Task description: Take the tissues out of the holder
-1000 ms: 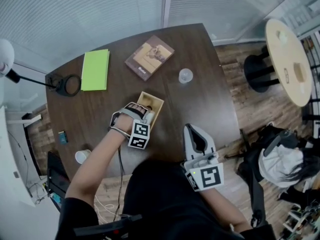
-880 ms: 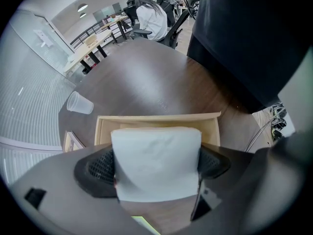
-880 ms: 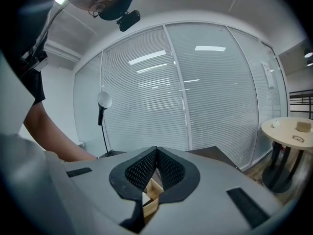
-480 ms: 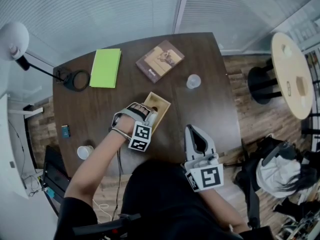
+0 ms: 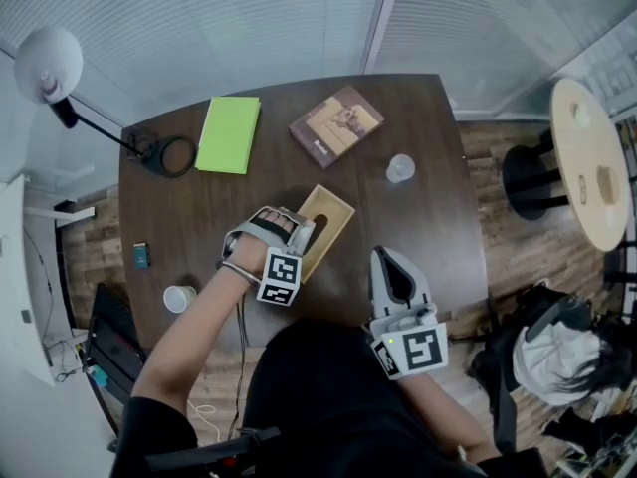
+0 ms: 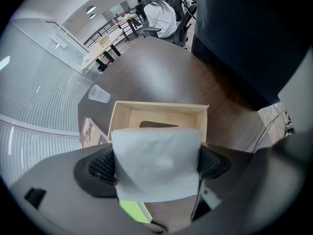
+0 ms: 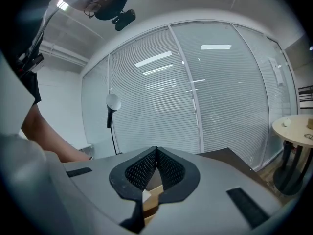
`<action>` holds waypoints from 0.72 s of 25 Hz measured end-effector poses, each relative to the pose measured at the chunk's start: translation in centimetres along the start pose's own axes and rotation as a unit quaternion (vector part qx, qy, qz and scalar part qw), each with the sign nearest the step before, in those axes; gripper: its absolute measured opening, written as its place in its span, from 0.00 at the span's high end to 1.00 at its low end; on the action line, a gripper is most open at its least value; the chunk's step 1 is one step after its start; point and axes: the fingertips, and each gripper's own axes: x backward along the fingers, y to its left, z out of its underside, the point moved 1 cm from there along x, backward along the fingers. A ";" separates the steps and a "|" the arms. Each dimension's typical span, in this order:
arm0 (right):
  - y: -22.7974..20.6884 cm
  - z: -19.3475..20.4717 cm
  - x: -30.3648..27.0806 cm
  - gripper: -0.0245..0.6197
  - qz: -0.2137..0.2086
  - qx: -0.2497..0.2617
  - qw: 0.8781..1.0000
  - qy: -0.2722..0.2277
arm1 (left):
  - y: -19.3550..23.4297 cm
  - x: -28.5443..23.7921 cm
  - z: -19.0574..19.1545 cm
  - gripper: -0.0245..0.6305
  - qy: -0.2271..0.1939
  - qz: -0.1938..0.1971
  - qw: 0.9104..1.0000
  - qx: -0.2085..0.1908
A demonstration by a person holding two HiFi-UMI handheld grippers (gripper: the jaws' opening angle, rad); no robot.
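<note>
Bare tabletop (image 5: 428,227) lies right of the wooden holder (image 5: 333,222); a plastic cup (image 5: 400,168) and book (image 5: 336,124) stand beyond it.

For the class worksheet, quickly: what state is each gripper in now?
Left gripper: shut on the white folded tissues.
Right gripper: shut, holding nothing.

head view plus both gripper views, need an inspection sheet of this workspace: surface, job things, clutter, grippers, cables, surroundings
surface: dark wood table, no spills seen
job's things: wooden holder lies open on the table and looks empty; white tissues are in the left jaws, in front of it
clutter: green notebook, book, clear cup, paper cup, lamp
grippers: left gripper shut on the tissues at the holder's near end; right gripper shut, empty
cables: dark cable hangs from the left wrist
surroundings: blinds, round table, seated person
</note>
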 end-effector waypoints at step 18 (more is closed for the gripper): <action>3.4 0.2 -2.1 0.95 -0.040 0.021 0.999 0.006 | -0.7 3.3 6.1 0.24 0.005 -0.058 0.987 0.151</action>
